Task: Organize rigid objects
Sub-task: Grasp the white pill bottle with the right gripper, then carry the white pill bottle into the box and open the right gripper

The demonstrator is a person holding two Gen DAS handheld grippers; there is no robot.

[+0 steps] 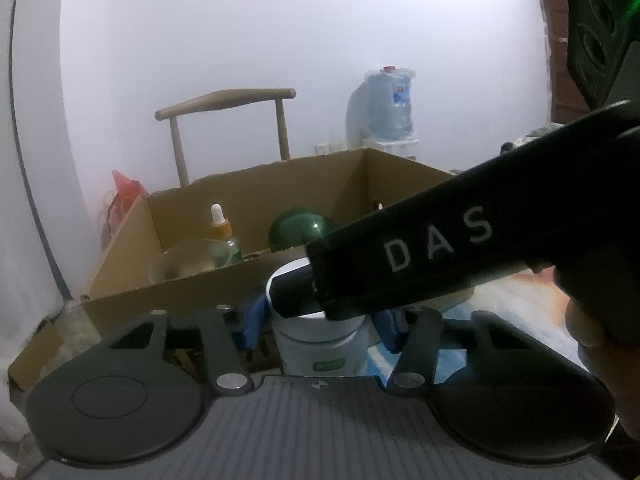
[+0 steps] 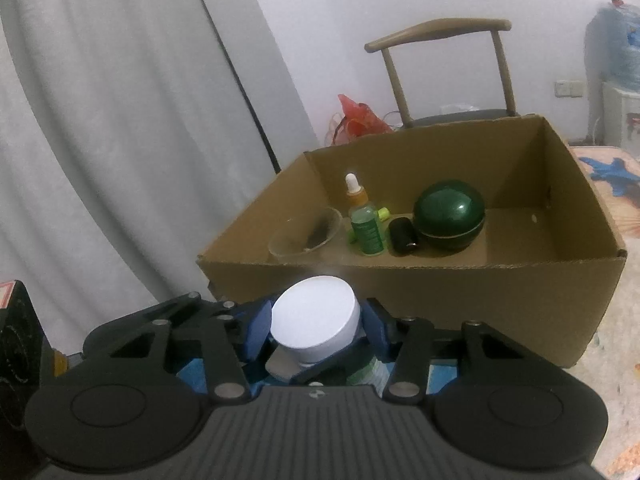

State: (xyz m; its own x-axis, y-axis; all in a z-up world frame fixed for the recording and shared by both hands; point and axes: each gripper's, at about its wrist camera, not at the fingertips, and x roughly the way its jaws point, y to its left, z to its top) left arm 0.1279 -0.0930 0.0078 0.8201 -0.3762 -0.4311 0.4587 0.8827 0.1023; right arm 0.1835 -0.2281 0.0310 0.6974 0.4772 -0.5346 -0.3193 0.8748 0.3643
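Jar [image 2: 316, 320] w/ white lid sits lower centre of both wrist views, upright, between blue pads of both grippers. Right gripper [image 2: 316, 326] looks clamped on the lid; left gripper [image 1: 318, 332] flanks the jar body, contact can't be confirmed. Cardboard box [image 2: 460, 292] lies just beyond, mid-frame, open top; next move prob. up and forward over its near wall.
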